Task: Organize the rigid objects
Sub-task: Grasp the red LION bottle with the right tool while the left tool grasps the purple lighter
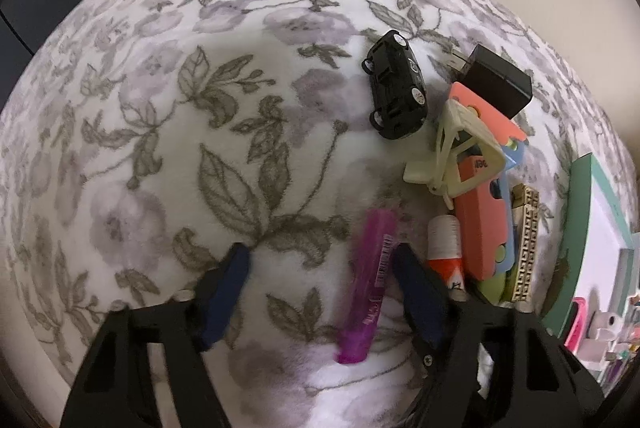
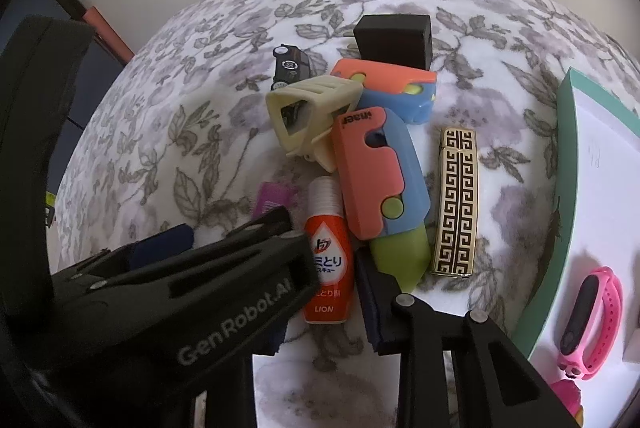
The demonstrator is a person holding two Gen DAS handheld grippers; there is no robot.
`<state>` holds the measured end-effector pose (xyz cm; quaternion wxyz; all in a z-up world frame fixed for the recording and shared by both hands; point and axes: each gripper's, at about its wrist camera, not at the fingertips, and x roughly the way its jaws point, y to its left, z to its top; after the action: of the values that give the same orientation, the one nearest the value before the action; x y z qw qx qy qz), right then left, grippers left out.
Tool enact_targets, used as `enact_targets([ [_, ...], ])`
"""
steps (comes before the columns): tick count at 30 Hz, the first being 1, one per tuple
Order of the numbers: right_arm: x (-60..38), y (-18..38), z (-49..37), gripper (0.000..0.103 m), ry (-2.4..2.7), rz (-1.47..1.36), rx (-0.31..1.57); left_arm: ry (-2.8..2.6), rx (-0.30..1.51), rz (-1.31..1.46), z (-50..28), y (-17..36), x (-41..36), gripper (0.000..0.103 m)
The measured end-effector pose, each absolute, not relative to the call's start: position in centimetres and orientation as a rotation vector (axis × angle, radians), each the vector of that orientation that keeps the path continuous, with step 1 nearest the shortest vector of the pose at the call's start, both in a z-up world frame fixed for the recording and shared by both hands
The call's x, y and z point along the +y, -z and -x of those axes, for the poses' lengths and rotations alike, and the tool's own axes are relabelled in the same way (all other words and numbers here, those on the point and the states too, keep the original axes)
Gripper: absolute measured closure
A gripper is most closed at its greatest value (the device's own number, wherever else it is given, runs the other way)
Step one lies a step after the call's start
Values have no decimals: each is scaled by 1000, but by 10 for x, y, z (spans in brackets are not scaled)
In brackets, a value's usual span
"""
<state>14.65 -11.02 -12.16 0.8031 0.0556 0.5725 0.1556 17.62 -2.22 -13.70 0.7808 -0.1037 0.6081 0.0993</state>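
Floral blanket (image 1: 160, 148) | left claw (image 1: 320, 268) apart around purple tube (image 1: 368, 284) | right claw (image 2: 332, 292) clamps orange bottle (image 2: 328, 268)

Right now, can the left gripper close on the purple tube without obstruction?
Probably yes. The purple tube lies between the open fingers of the left gripper, near the right finger, with bare blanket around it. The orange bottle stays outside.

1. The blanket (image 1: 168, 132) looks like soft, fuzzy cloth.
2. The toy car (image 1: 396, 84) is glossy black plastic.
3. The lighter (image 2: 456, 204) looks like shiny patterned metal.
4. The bottle (image 2: 328, 264) is smooth glossy plastic.
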Motion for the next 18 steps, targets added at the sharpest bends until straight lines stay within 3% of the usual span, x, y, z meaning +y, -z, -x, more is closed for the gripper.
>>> enact_targets([
  [3, -110, 121, -146, 72, -331, -122, 1226, -231, 1313, 193, -177, 137, -22, 55],
  [7, -114, 121, -144, 72, -333, -140, 1233, -231, 1311, 184, -177, 136, -23, 64],
  [9, -115, 121, -143, 73, -337, -141, 1235, -228, 1312, 192, -176, 135, -22, 75],
  [18, -121, 119, -131, 73, -347, -164, 1252, -204, 1325, 287, -164, 133, 1, 83],
])
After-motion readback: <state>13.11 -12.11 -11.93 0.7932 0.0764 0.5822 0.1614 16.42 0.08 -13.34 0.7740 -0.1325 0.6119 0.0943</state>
